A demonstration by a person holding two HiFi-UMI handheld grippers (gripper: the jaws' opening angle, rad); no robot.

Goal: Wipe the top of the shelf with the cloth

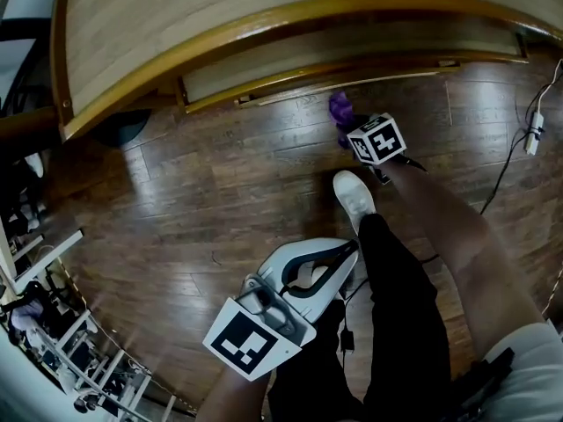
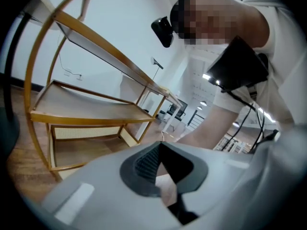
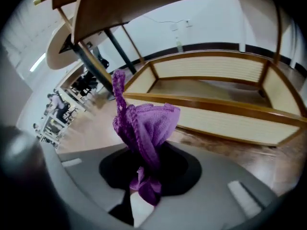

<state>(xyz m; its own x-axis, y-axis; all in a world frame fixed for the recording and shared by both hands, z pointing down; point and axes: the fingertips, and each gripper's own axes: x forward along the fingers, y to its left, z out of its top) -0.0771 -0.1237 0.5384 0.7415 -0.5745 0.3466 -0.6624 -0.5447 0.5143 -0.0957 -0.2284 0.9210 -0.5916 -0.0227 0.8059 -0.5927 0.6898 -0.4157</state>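
None of the wiping looks begun; the right hand-held gripper (image 3: 144,169) is clamped on the purple cloth (image 3: 146,123), low over the floor (image 1: 220,192) near the shelf (image 1: 308,79); the left hand-held gripper (image 2: 159,152) is closed on nothing; the shelf top (image 1: 176,25), far left, is not yet reached.

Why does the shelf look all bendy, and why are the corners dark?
Head view: the wide lens bends the shelf, and light glares off the floor. Left gripper view: dark rounded corners, and the close left gripper looks soft. Right gripper view: same dark corners, purple cloth fairly sharp.
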